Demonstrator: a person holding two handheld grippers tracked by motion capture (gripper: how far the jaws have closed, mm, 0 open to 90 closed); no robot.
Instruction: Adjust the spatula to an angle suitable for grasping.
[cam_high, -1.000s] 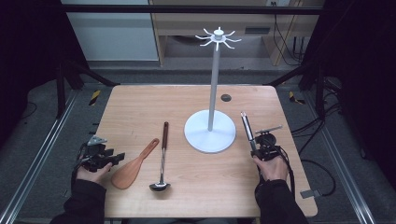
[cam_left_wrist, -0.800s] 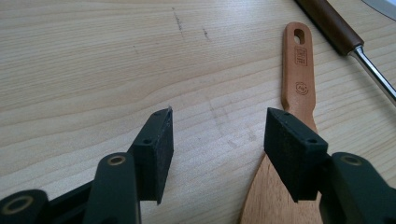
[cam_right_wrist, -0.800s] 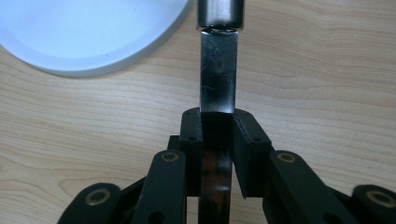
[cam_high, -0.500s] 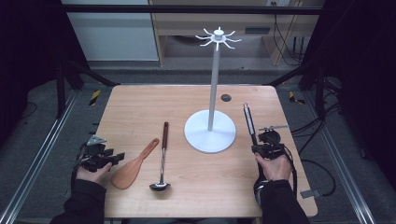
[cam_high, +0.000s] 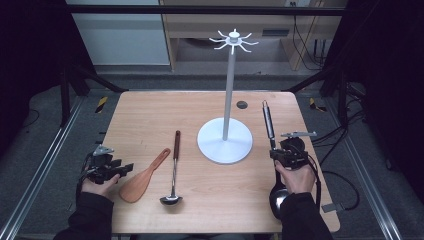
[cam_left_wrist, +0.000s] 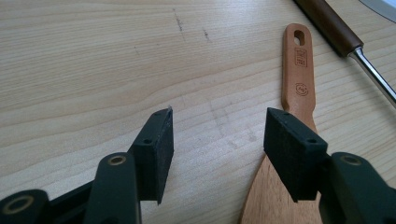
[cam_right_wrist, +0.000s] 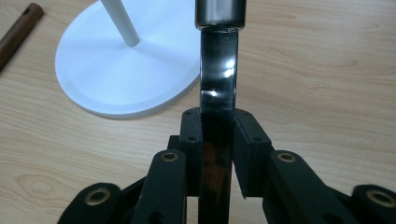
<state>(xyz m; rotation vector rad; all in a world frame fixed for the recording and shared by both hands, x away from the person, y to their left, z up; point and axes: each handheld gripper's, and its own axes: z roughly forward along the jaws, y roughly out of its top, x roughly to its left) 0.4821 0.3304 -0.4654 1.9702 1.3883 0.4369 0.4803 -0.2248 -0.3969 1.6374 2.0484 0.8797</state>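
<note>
The right tongs (cam_right_wrist: 217, 154) are clamped on the flat neck of a black metal spoon (cam_high: 269, 122) at the surface's right side, stiff, glossy, likely slippery and bowl-heavy, while the left tongs (cam_left_wrist: 217, 151) gape wide beside the wooden spatula (cam_left_wrist: 299, 74)

Even overhead light brightens the desk (cam_high: 150, 115) while its surroundings stay dark. Shadows are soft and short. White glare spots the black handle (cam_right_wrist: 217, 88) in the right gripper view, whose nearest fingers (cam_right_wrist: 191, 140) blur slightly.
</note>
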